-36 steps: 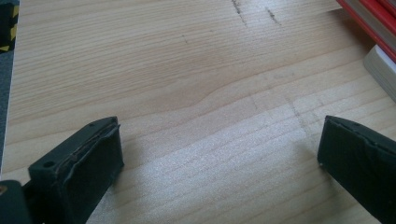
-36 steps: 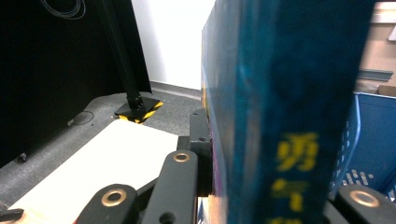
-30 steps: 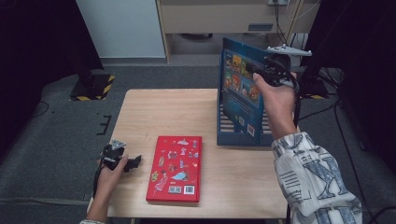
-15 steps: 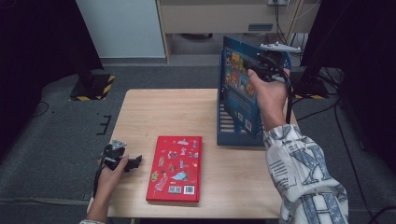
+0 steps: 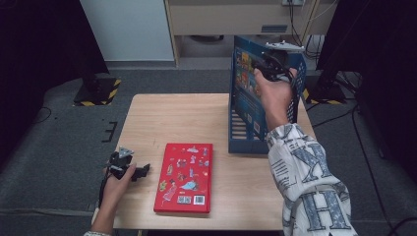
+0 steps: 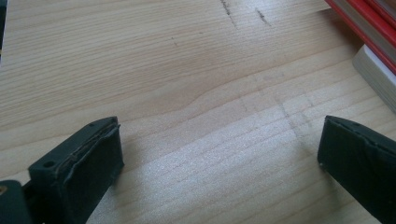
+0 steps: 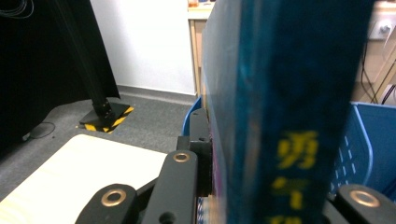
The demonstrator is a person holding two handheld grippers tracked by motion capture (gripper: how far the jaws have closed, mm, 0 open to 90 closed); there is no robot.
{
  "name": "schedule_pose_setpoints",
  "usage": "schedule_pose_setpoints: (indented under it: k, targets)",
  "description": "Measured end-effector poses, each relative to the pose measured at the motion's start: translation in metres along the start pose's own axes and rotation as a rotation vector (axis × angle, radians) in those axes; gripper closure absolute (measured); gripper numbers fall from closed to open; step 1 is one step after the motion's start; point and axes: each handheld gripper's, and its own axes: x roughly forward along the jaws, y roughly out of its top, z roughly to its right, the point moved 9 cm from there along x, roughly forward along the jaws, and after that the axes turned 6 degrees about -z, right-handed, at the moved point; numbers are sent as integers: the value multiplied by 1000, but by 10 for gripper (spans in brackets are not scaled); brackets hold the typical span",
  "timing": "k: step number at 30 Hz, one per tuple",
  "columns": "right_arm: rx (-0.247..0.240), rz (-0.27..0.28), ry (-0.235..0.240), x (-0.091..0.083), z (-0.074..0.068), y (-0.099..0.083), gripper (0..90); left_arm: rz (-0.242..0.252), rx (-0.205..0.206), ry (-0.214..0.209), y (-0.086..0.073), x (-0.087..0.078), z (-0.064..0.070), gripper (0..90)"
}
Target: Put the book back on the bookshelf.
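A blue picture book (image 5: 246, 78) stands upright in a blue slatted basket (image 5: 241, 143) at the table's right side. My right gripper (image 5: 269, 63) is shut on the book's upper edge. In the right gripper view the book's spine (image 7: 280, 116) with yellow characters sits between the jaws of the right gripper (image 7: 266, 191). A red picture book (image 5: 184, 169) lies flat near the table's front edge. My left gripper (image 5: 141, 172) rests open on the wood to its left. In the left gripper view the left gripper (image 6: 219, 158) has bare wood between its fingers, and the red book's edge (image 6: 369, 23) is at the upper right.
The wooden table (image 5: 177, 118) has bare room at its back left. The basket wall (image 7: 364, 149) rises beside the held book. Behind the table are a black stand with a striped base (image 5: 96, 91), a white panel and cables on a grey floor.
My right hand and gripper have shifted a little to the left and farther away with the blue book's top. The left gripper and the red book have stayed put.
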Motion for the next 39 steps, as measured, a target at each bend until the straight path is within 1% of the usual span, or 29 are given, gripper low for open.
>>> schedule_pose_setpoints:
  k: [2,4,7,9,15,20,26,31,39]
  targets:
    - [-5,9,-2,1,0,0,824,0,0,0,0,0,0,0]
    - [7,27,-13,2,1,2,824,0,1,0,0,0,0,0]
    - [18,33,-12,4,1,2,824,0,3,-1,0,0,0,0]
    - [24,54,-10,5,-1,1,824,0,4,-2,0,0,1,0]
    - [28,71,-16,8,-2,-3,824,0,5,-3,1,1,1,0]
    - [46,85,-20,11,0,-6,824,3,5,-3,1,1,1,0]
    - [54,111,-28,13,-1,-10,824,4,6,-5,1,1,2,0]
    - [36,140,-34,14,-3,-14,825,6,7,-6,2,2,2,0]
    - [44,167,-36,16,0,-19,824,6,8,-7,2,2,2,0]
